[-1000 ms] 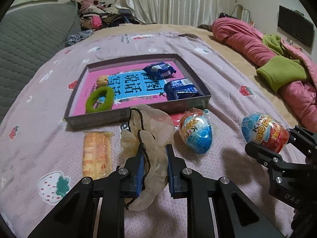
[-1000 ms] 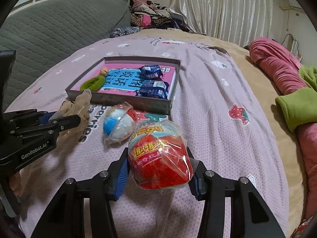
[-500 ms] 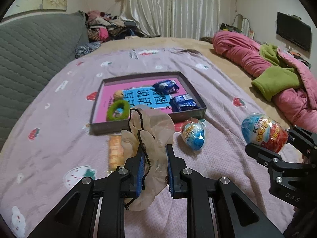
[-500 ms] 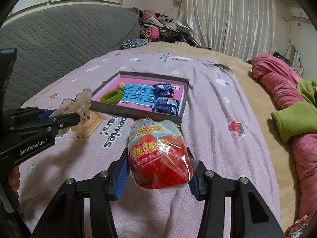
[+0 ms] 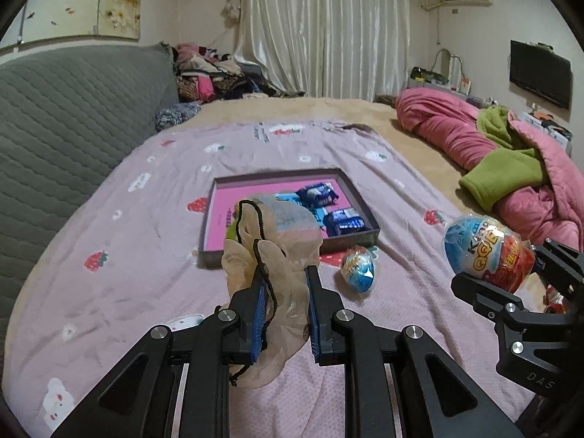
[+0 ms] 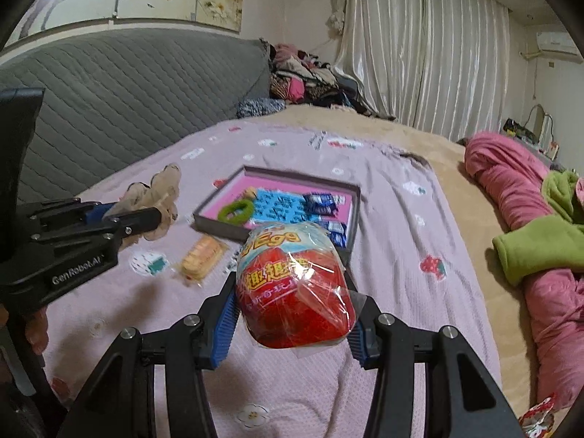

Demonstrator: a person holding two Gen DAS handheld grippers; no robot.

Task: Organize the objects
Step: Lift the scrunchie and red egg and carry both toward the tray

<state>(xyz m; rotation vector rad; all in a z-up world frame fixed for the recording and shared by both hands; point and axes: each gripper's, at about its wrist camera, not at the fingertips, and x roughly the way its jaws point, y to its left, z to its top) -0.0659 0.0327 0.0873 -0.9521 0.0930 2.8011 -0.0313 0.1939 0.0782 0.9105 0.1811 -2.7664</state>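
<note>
Both grippers risen, left gripper (image 5: 284,294) clamping one stocking (image 5: 273,252), right gripper (image 6: 292,314) clamping one toy egg (image 6: 294,288), seemingly two blue packets (image 5: 345,221) in tray (image 5: 350,241).

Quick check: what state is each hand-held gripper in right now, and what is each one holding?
Left hand-held gripper: closed on the beige sheer stocking.
Right hand-held gripper: closed on the red wrapped toy egg.
</note>
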